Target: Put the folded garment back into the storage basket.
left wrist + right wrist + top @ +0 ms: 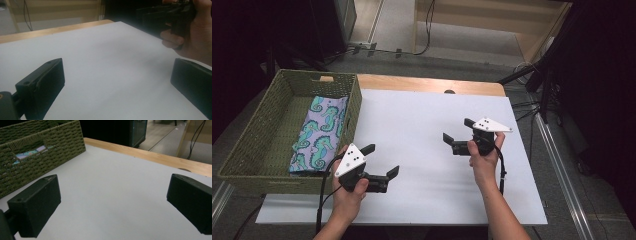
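— Looking at the left of the high view, I see the seahorse cloth [319, 135] lying folded inside the wicker basket [262, 134]; the left gripper [383, 161] hangs over the white board [427, 125] just right of the basket's near corner, at lower centre-left; what could go wrong?

— My guess is the basket wall; it stands tall between that gripper and the cloth, so a low reach could knock the rim and shove the basket toward the left edge; a shallow pinch might also lift only the top fold and let the cloth unfold.

— And the jaws?

— Both pairs stand wide apart and hold nothing; in the left gripper view bare board lies between them, with the other hand [197, 37] at upper right; the right gripper [458, 133], at centre-right of the high view, touches nothing either, and its own view has the basket at upper left.
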Tool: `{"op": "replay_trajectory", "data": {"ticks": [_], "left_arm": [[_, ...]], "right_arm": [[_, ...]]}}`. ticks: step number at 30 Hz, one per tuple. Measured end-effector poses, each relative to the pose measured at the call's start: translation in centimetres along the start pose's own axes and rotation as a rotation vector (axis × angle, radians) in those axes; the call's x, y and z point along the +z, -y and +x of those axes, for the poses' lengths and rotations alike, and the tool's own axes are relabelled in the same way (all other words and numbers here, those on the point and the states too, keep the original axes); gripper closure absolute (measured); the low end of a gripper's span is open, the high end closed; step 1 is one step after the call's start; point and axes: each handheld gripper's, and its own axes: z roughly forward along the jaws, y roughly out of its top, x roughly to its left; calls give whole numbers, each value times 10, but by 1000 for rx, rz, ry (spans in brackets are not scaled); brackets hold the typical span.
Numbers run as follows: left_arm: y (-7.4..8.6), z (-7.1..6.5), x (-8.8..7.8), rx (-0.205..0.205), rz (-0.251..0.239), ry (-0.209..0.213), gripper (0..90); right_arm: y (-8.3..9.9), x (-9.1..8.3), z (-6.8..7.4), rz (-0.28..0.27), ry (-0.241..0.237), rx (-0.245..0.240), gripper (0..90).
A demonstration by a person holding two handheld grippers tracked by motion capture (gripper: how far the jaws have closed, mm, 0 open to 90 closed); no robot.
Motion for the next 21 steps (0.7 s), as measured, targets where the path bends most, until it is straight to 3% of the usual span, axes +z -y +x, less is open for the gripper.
{"op": "replay_trajectory", "data": {"ticks": [21], "left_arm": [[24, -2, 8, 16, 28, 5, 0]], "right_arm": [[53, -58, -12, 6, 55, 5, 0]]}}
